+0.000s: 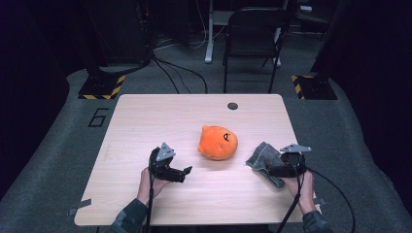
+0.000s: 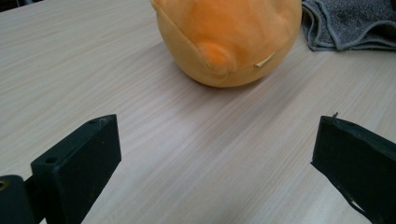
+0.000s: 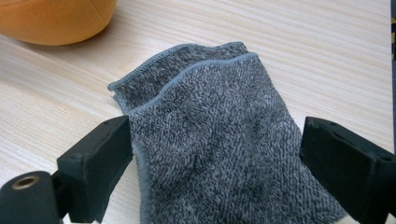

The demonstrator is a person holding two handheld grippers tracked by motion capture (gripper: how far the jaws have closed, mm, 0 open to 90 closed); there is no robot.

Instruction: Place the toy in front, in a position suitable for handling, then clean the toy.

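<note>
A round orange plush toy (image 1: 217, 142) sits near the middle of the wooden table (image 1: 145, 111). In the left gripper view the toy (image 2: 229, 37) lies just ahead of my left gripper (image 2: 217, 154), whose jaws stand wide apart with only bare table between them. To the toy's right lies a folded grey towel (image 1: 262, 156). My right gripper (image 3: 215, 158) is low over the towel (image 3: 219, 140), jaws spread to either side of it and not pinching it. In the high view the left gripper (image 1: 187, 171) points right and the right gripper (image 1: 268, 171) points left.
A small dark round hole (image 1: 232, 106) marks the table's far side. Behind the table stand a black folding chair (image 1: 252, 34) and cables on the grey floor. Yellow-black striped pads (image 1: 102, 87) lie at the far corners.
</note>
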